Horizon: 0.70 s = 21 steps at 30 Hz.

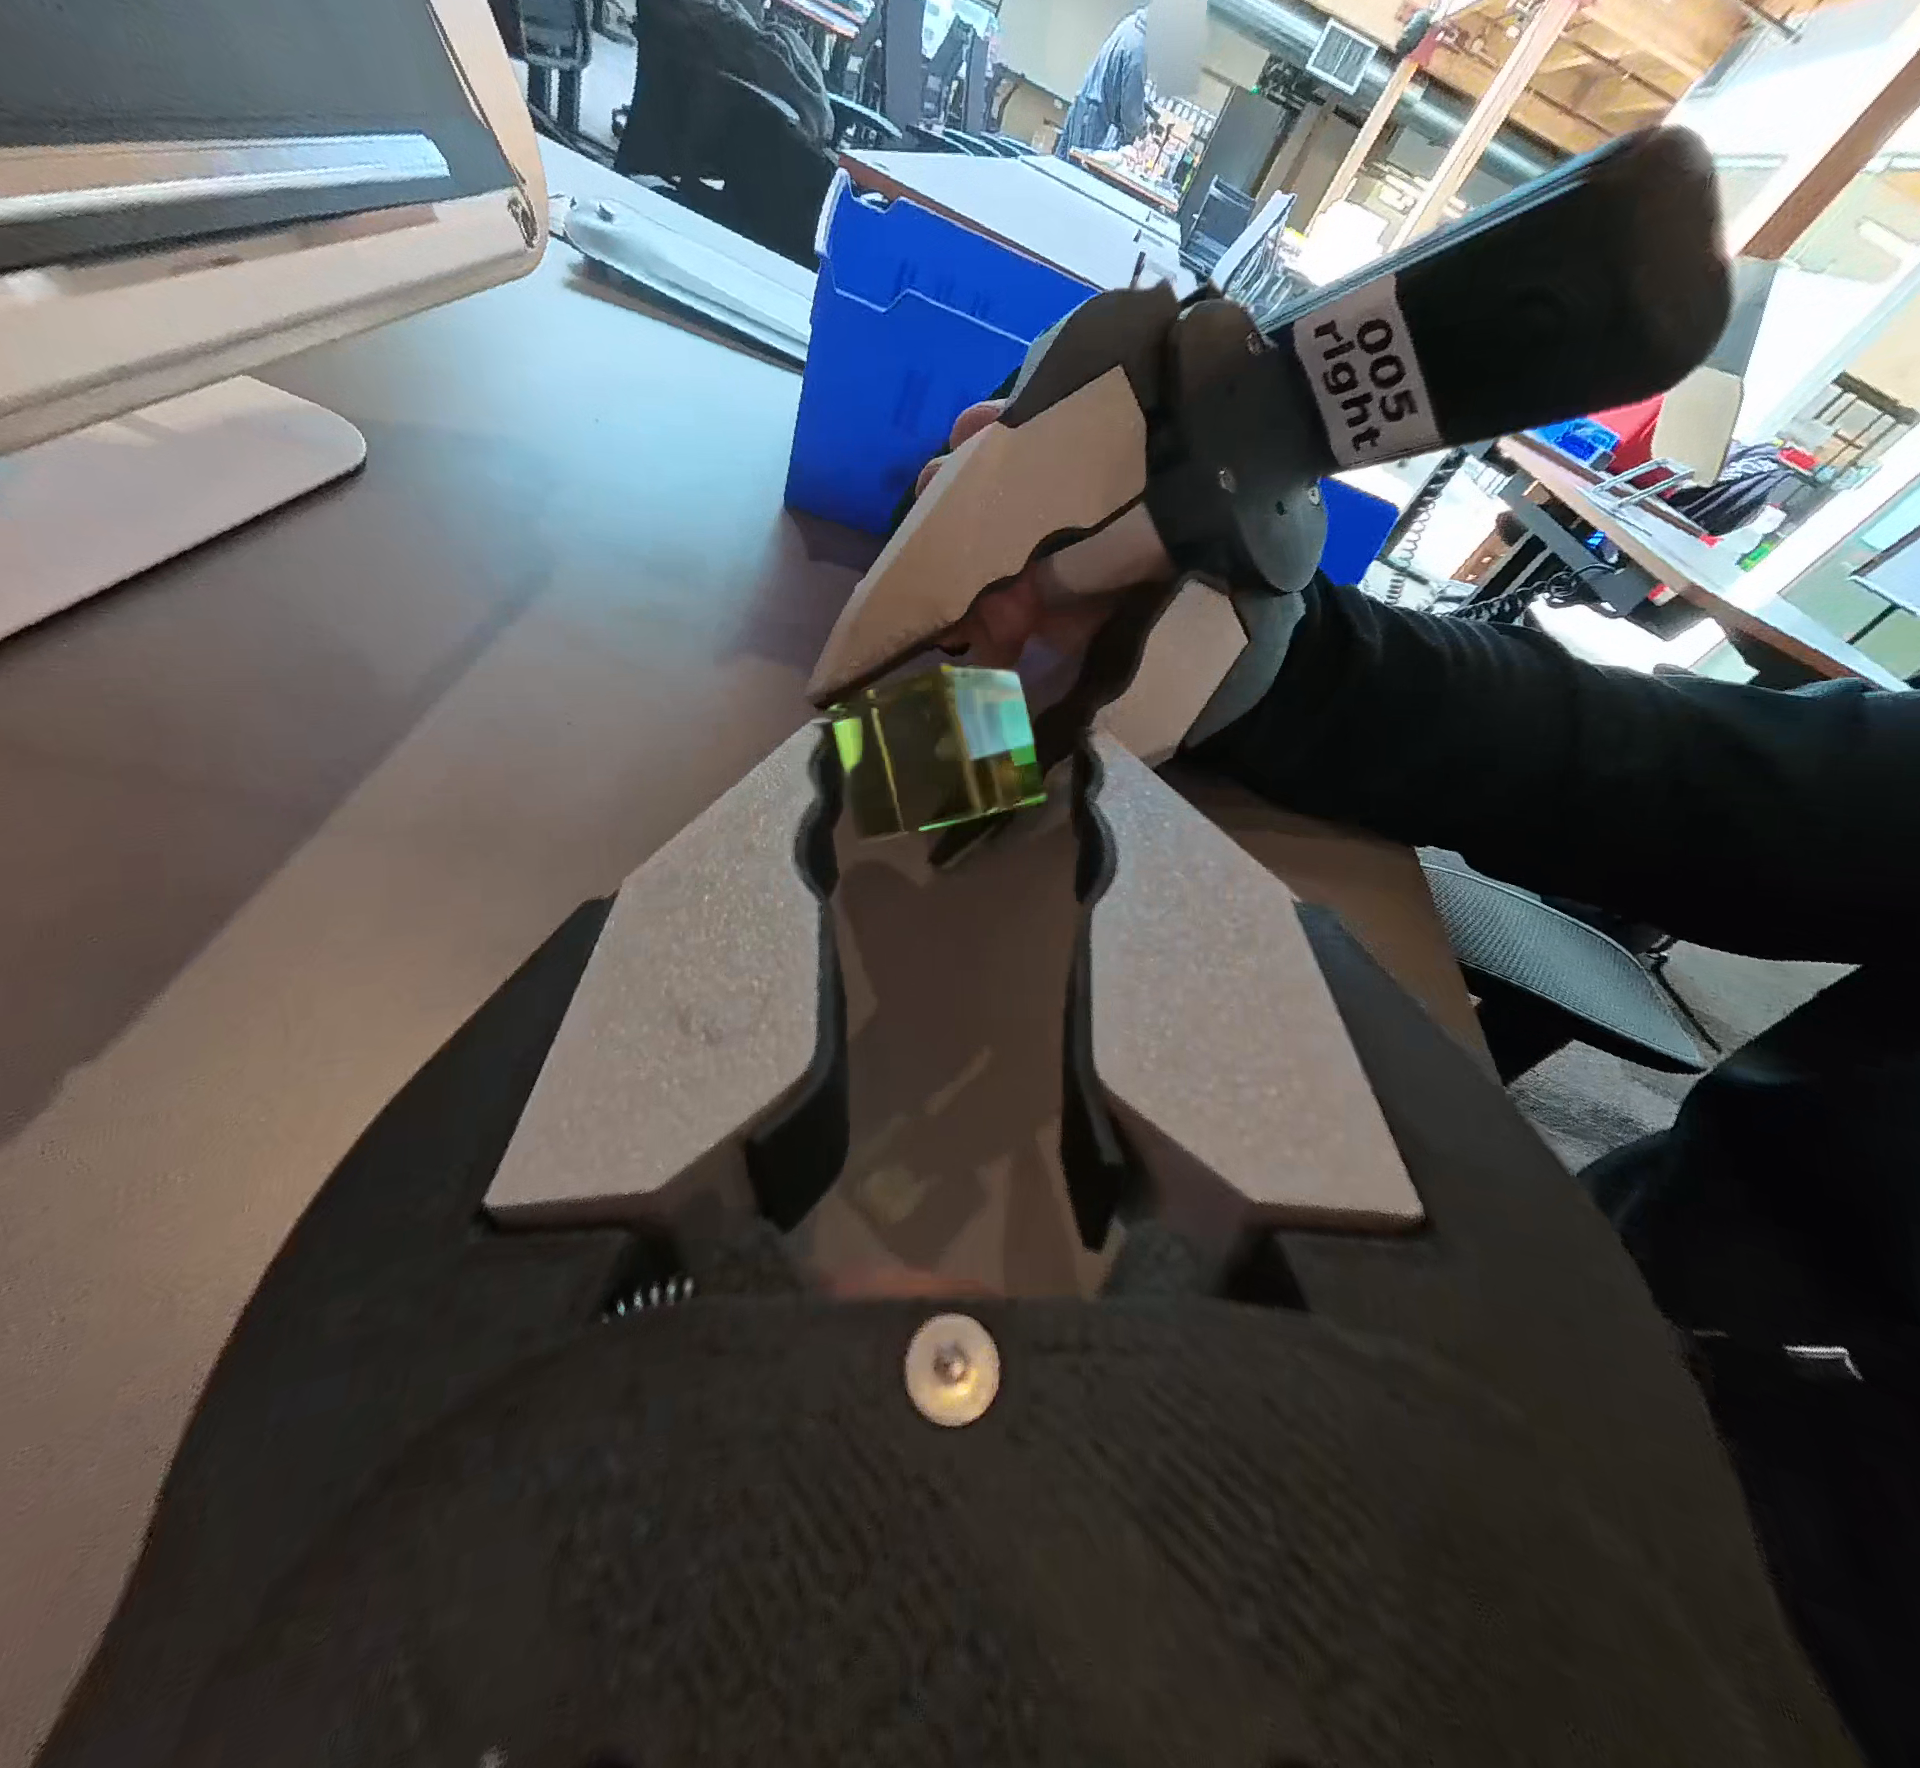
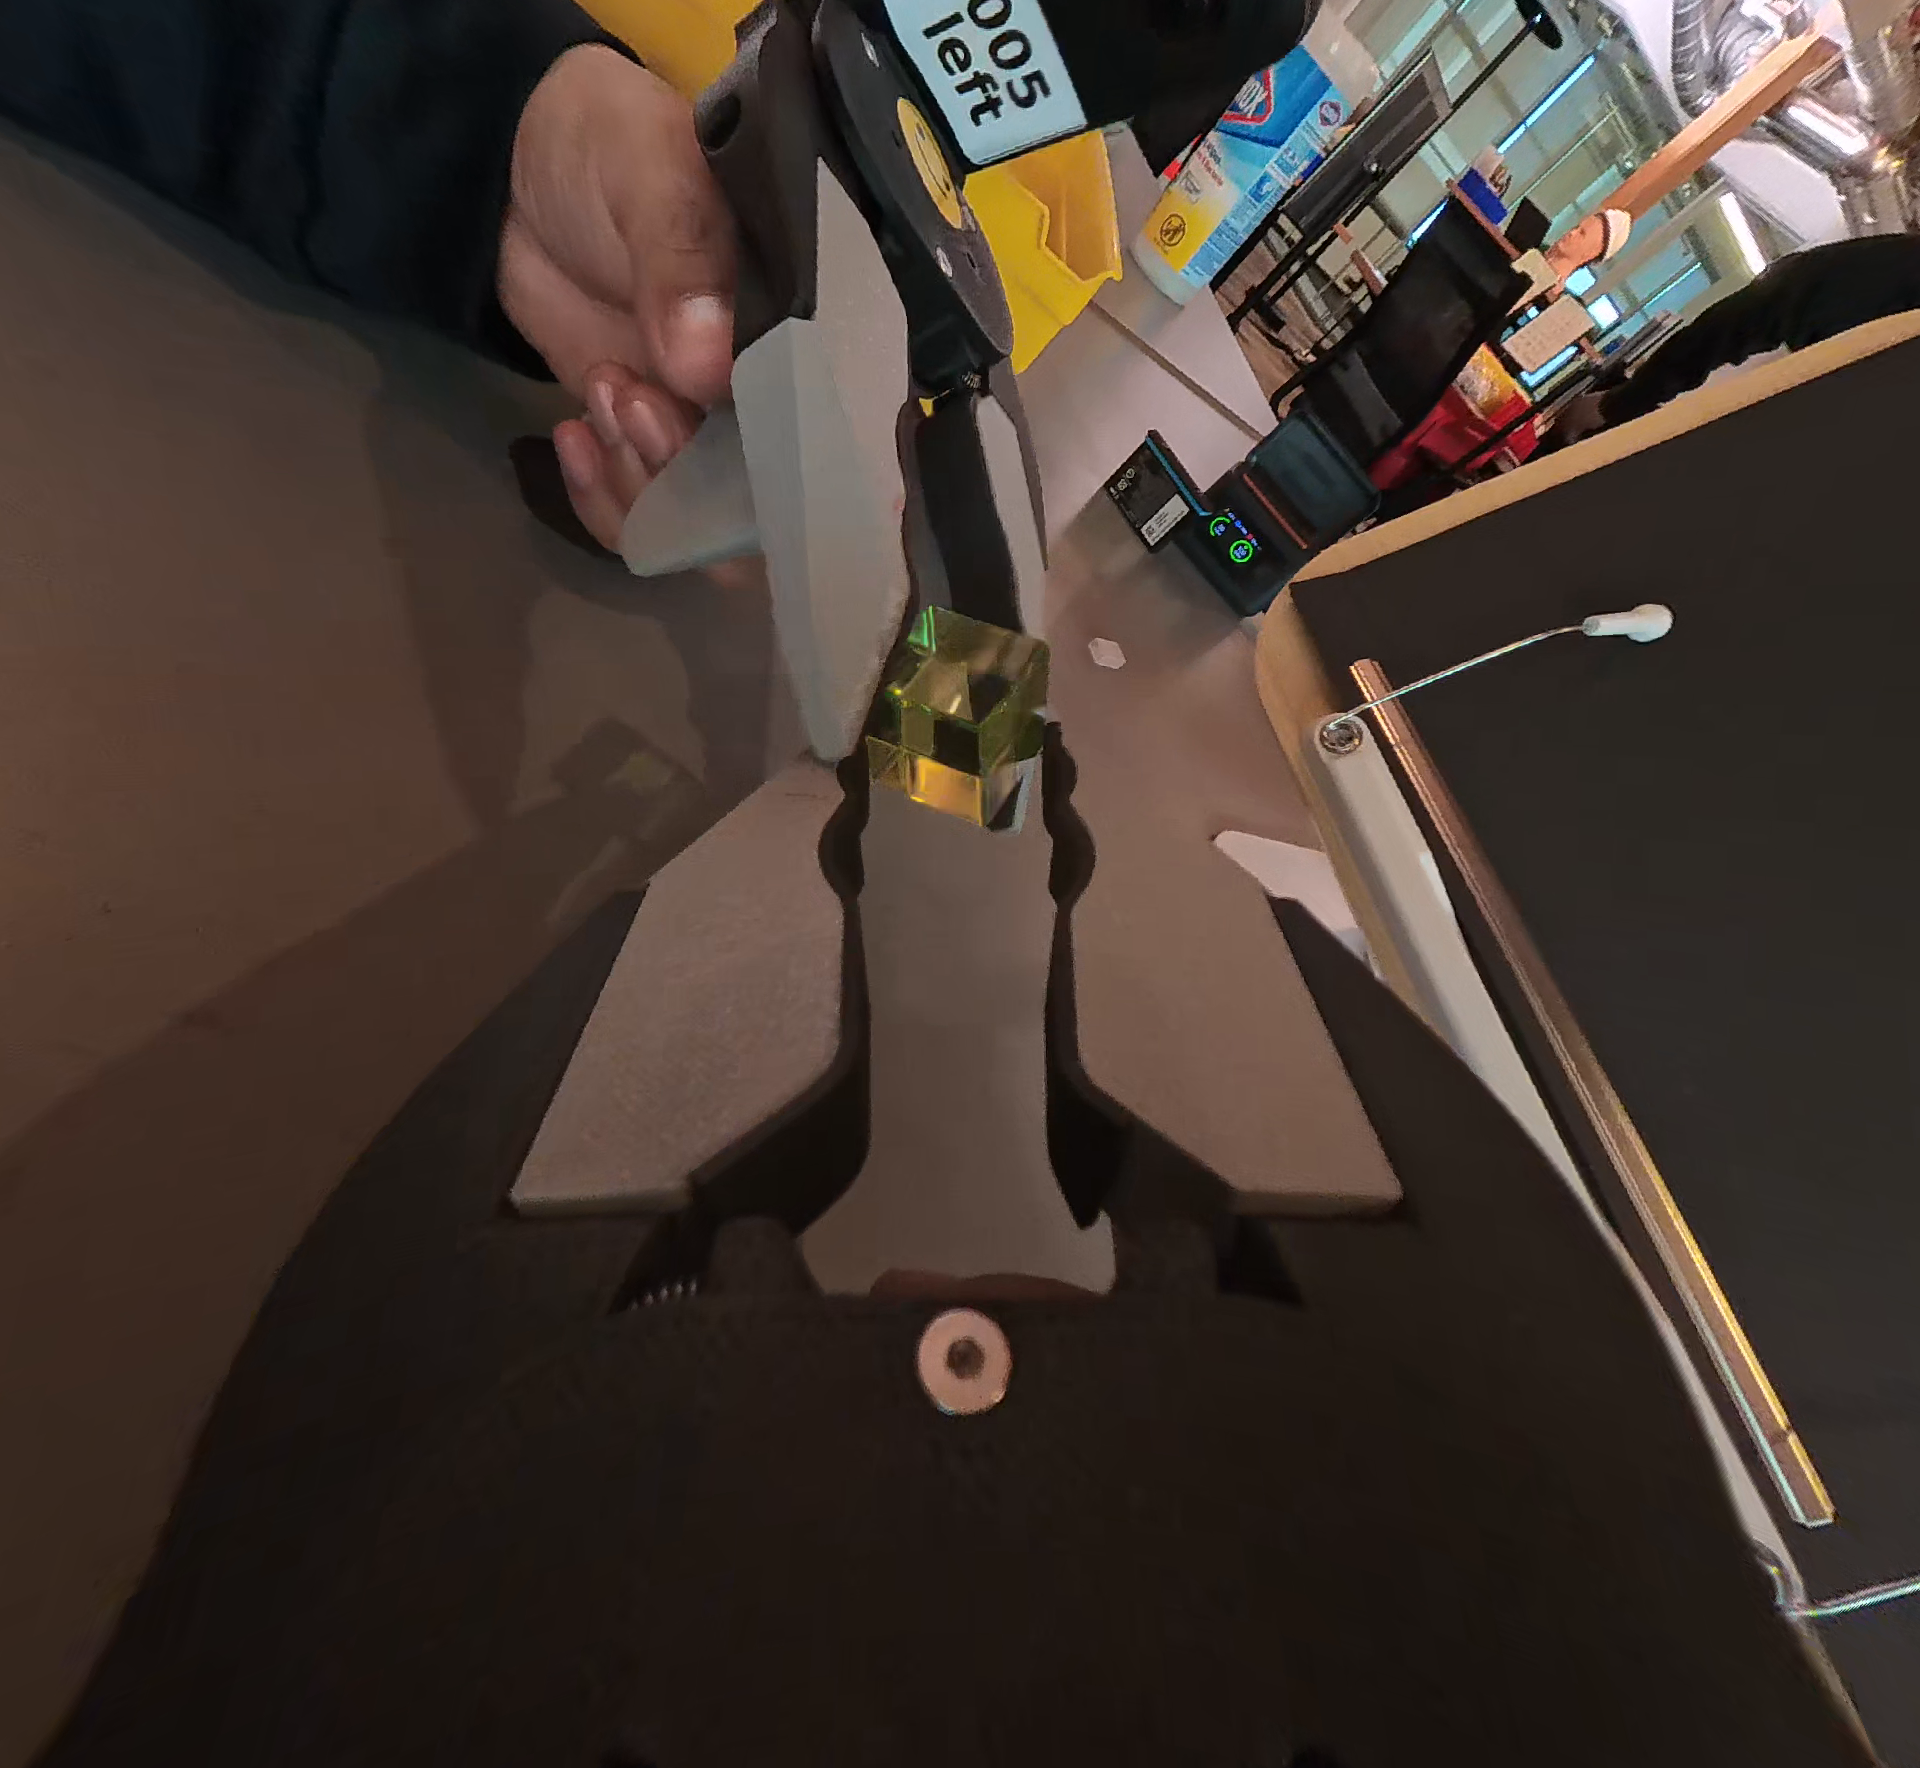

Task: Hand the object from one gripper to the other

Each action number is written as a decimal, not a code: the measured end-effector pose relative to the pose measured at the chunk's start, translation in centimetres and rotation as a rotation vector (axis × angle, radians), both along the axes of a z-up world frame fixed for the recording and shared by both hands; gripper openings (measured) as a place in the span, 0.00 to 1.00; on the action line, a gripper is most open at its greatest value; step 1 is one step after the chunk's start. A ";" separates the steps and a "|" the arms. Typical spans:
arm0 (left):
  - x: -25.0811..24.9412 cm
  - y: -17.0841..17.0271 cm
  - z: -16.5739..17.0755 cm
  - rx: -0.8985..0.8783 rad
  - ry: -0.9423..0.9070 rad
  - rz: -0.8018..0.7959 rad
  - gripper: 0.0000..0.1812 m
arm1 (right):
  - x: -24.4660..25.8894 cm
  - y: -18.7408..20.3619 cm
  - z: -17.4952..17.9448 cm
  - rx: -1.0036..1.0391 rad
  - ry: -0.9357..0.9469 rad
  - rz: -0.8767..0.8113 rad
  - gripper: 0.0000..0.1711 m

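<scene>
Left tool (image 1: pixel 956 768) is reaching in from the near side with its fingers set on either side of the yellow-green cube (image 1: pixel 940 757); its left pad is looking pressed to the cube while a sliver of gap is showing at the right pad, so whether it is truly clamped I cannot tell; right tool (image 2: pixel 954 768) is meeting it tip to tip from the far right, and in its own view both pads are appearing to sit flush on the cube's sides, closed on it; the cube is hanging in the air between the two sets of tips, above the brown counter (image 1: pixel 416 783), with the blue bin (image 1: pixel 914 347) well behind it; the handover is judged to be at its middle, both tools bracketing one small, slick, glassy block; doing it well is meaning squeezing the receiving pads squarely on flat faces rather than edges, confirming both pads are bearing before the giving tool is easing apart, and keeping both wrists steady so the cube is not twisting or slipping down to the counter.
</scene>
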State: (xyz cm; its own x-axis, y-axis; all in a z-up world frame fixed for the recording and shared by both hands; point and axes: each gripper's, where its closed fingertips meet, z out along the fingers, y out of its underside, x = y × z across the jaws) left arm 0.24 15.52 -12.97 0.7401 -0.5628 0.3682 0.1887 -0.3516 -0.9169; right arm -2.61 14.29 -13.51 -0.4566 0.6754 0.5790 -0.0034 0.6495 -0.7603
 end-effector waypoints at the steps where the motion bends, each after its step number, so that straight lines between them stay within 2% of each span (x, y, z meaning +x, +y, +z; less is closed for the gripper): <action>1: -0.4 0.1 0.2 0.015 0.011 0.020 0.18 | 0.0 0.1 -0.1 0.003 -0.005 0.000 0.18; 4: -1.7 0.8 -0.3 0.046 0.136 0.107 0.18 | -0.3 1.1 -0.6 -0.041 -0.048 -0.048 0.16; 6: -2.9 1.4 -0.9 0.088 0.310 0.196 0.18 | -0.6 2.5 -1.5 -0.118 -0.138 -0.123 0.16; 10: -3.5 1.9 -1.0 0.194 0.550 0.273 0.18 | -0.5 2.5 -2.3 -0.406 -0.314 -0.111 0.28; 13: -2.9 1.8 -1.0 0.230 0.590 0.254 0.18 | -0.5 1.9 -1.9 -0.516 -0.333 -0.065 0.33; 18: -1.7 1.3 -1.0 0.210 0.510 0.171 0.18 | 0.6 0.3 -0.9 -0.515 -0.316 0.056 0.24; 21: -1.3 1.0 -1.0 0.219 0.502 0.132 0.18 | 1.1 0.0 -0.8 -0.511 -0.333 0.089 0.26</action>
